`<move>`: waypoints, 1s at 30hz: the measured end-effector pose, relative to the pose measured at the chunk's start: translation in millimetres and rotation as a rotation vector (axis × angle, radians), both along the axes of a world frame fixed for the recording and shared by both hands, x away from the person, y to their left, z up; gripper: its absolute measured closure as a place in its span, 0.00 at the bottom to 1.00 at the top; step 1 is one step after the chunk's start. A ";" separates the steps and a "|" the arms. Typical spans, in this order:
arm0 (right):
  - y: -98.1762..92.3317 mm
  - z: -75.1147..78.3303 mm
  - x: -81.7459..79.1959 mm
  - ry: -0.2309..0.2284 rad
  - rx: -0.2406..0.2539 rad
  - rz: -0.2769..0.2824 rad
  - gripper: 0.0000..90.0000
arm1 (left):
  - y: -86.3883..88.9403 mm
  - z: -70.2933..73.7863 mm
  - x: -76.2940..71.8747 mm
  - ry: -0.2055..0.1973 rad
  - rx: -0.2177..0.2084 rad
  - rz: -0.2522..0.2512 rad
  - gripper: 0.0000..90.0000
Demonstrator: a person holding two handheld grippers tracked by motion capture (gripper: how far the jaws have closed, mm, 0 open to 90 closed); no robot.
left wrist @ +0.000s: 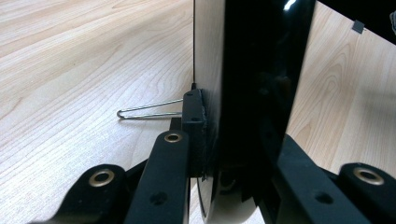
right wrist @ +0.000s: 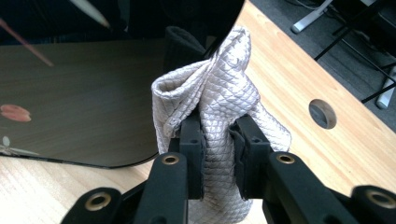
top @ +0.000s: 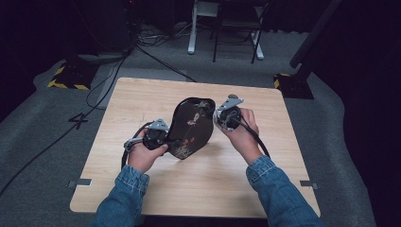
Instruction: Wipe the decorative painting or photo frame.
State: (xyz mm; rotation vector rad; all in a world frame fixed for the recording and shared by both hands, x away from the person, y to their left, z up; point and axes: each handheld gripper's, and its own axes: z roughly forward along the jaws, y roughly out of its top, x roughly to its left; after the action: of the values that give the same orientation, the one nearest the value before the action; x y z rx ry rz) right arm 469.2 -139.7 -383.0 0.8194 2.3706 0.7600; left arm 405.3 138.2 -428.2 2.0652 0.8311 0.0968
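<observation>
A glossy black lacquer tray (top: 191,125) with a flower pattern stands tilted on its edge over the wooden table (top: 142,94). My left gripper (top: 171,142) is shut on the tray's lower left rim. In the left gripper view the black tray edge (left wrist: 261,93) sits clamped between the pads of that gripper (left wrist: 233,135). My right gripper (top: 216,116) is at the tray's upper right edge, shut on a bunched pale quilted cloth (right wrist: 219,93). The cloth, pinched in the right gripper (right wrist: 217,140), presses against the tray's shiny face (right wrist: 84,93), which mirrors the table.
A thin bent metal wire (left wrist: 149,111) lies on the table behind my left jaw. A round hole (right wrist: 322,113) is cut in the tabletop near the right. Cables, a chair and stand legs sit on the grey floor beyond the table's far edge.
</observation>
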 end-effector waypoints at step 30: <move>0.7 -53.8 -3.8 0.108 -0.062 -0.012 0.84 | -1.0 0.3 1.2 0.012 -0.013 0.002 0.88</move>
State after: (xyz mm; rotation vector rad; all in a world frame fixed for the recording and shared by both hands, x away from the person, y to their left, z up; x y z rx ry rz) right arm 465.5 -139.0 -436.8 0.8680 2.4688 0.6493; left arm 406.4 137.2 -428.0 2.0550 0.8391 0.0806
